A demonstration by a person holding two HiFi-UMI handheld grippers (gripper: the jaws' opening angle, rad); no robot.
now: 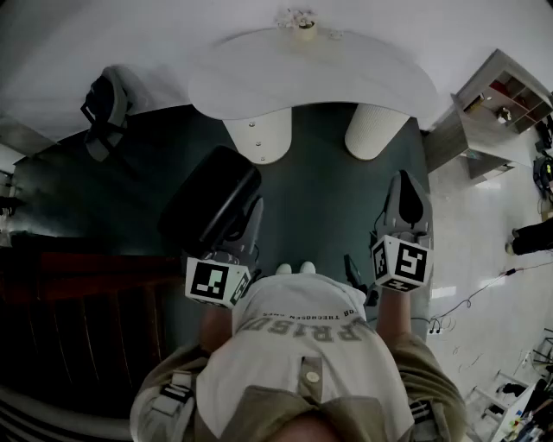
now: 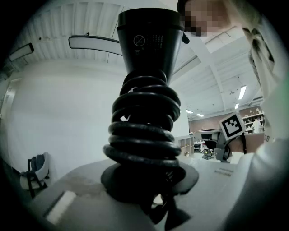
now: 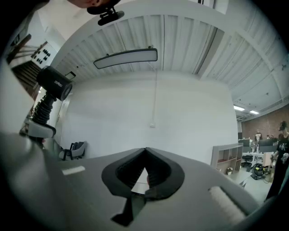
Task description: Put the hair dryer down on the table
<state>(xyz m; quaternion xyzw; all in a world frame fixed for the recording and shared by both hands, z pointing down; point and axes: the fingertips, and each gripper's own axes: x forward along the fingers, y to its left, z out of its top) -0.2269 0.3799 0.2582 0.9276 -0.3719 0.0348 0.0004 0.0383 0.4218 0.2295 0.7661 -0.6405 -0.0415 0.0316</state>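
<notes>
A black hair dryer (image 1: 212,203) hangs in the air over the dark floor, short of the white table (image 1: 346,73). My left gripper (image 1: 246,220) is shut on its handle. In the left gripper view the hair dryer (image 2: 151,45) stands upright, its cord (image 2: 144,131) coiled round the handle just above my left gripper (image 2: 144,191). My right gripper (image 1: 406,203) is held level at the right, shut and empty. In the right gripper view my right gripper (image 3: 145,153) has its tips together, and the hair dryer (image 3: 54,83) shows at far left.
The table has two white legs (image 1: 259,134) (image 1: 376,129) and a small object (image 1: 302,26) at its far edge. A grey chair (image 1: 105,108) stands at the left and an open shelf unit (image 1: 497,104) at the right. Cables (image 1: 458,302) lie on the pale floor.
</notes>
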